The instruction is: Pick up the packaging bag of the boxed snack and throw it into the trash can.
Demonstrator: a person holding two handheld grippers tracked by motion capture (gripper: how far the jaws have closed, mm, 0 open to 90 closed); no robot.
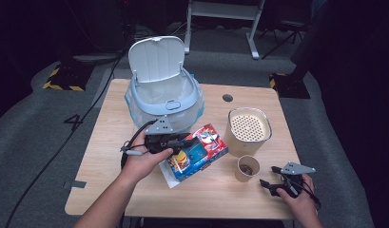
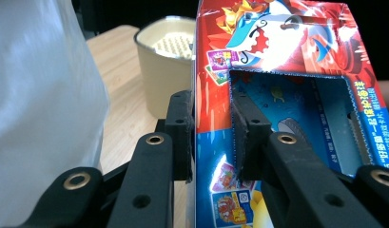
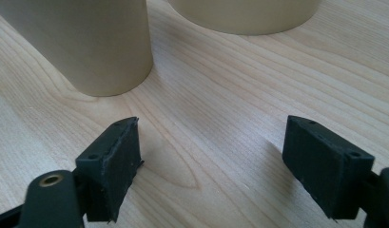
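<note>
Nearest me, my right gripper (image 1: 281, 186) rests low at the table's (image 1: 111, 156) front right corner, jaws spread wide with nothing between them; in the right gripper view the bare wood runs between the pads (image 3: 113, 166), and the small paper cup (image 3: 87, 42) stands just beyond the left one, not touching.

My left gripper (image 1: 189, 140) is pinching the cardboard box (image 1: 198, 151), which sits near the middle of the table, a little toward the front edge. In the left gripper view one jaw is outside the box's side panel and the other reaches in through the cut-out window (image 2: 296, 118), so the grip is on a single wall of card beside that opening. I judge the box light and probably hollow, stiff along its folds but easily crushed at the perforated window edge. The printed surface looks glossy, so it may slip if I tilt it quickly. A hold lower on the panel, near a corner fold, would be firmer than the thin strip by the window.

Farther right, the cream canister (image 1: 249, 130) with its perforated top stands near the right edge. Beyond the box, toward the far edge, the bin (image 1: 166, 102) stands with its lid (image 1: 156, 57) raised, and its white liner (image 2: 40, 109) hangs just beside my left jaw.
</note>
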